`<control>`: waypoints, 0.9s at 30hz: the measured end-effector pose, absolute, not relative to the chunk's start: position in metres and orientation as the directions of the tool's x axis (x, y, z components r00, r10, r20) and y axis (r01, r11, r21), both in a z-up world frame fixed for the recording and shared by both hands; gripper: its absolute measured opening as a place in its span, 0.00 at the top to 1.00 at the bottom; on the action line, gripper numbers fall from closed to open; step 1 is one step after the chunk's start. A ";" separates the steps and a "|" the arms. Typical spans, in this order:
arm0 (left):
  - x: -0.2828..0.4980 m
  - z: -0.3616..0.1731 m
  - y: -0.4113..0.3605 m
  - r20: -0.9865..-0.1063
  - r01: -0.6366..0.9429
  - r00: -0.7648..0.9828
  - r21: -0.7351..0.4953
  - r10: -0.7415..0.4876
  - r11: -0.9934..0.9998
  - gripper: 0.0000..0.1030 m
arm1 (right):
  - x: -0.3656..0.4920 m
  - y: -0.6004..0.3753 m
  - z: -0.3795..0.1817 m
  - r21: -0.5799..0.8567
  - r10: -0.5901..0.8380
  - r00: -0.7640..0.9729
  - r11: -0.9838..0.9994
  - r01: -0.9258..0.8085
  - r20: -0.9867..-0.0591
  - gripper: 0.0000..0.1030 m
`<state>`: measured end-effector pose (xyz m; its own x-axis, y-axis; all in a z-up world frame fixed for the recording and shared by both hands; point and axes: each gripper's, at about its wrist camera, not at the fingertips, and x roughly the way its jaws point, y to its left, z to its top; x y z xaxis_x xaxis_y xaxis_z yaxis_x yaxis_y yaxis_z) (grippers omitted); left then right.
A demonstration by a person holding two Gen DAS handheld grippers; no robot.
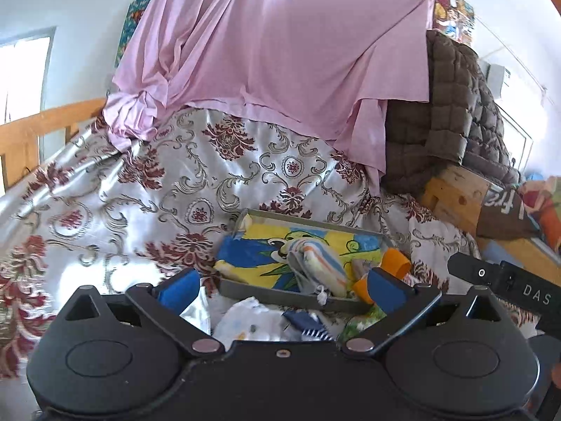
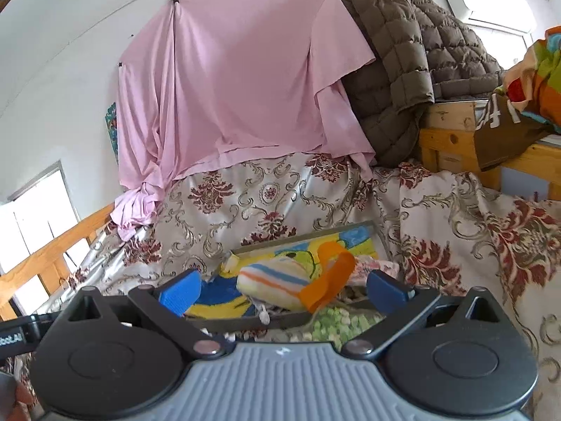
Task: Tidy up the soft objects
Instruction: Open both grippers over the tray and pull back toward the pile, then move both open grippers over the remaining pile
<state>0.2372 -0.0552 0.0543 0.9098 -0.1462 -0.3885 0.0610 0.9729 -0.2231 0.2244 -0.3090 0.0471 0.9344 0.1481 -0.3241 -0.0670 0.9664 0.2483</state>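
On the flowery bed, the left tongs hang wide apart, grasping nothing. Small white and navy cloths lie under them, not yet put away. Ahead, the grey tray with a cartoon lining holds a striped rolled sock, lying sideways, and an orange band. The right tongs are spread apart and bare too.

A: What lies ahead of the left gripper?
B: A tray on the bedspread, a rolled sock in it, a wristband right of the sock.
A: And nearer than the tray?
B: Small garments, between the fingers.
A: Behind it?
B: A hanging sheet, a quilted jacket to its right.
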 end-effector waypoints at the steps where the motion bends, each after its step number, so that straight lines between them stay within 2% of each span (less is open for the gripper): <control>1: 0.229 0.052 -0.053 -0.384 0.057 0.913 -0.219 -0.140 0.974 0.01 | 0.219 -0.307 0.045 0.242 0.146 0.933 0.968 -0.066 -0.328 0.00; 7: 0.188 0.025 -0.040 -0.383 0.024 0.916 -0.233 -0.114 0.972 0.01 | 0.181 -0.293 0.019 0.174 0.126 0.934 0.982 -0.071 -0.334 0.00; 11: 0.169 0.000 -0.029 -0.418 -0.010 0.904 -0.238 -0.093 0.971 0.01 | 0.160 -0.281 0.004 0.140 0.124 0.922 0.987 -0.077 -0.367 0.00; 19: 0.158 -0.032 -0.005 -0.502 -0.043 0.862 -0.207 -0.069 0.977 0.01 | 0.142 -0.248 -0.026 0.052 0.116 0.853 0.993 -0.104 -0.509 0.00; 27: 0.158 -0.054 0.013 -0.548 -0.075 0.836 -0.160 -0.025 0.984 0.01 | 0.146 -0.221 -0.048 -0.035 0.132 0.784 0.981 -0.193 -0.607 0.00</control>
<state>0.1580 0.0132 -0.0541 0.8360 -0.0249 -0.5482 -0.0753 0.9843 -0.1596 0.1461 -0.2205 -0.0483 0.7838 0.1324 -0.6067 -0.1928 0.9806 -0.0351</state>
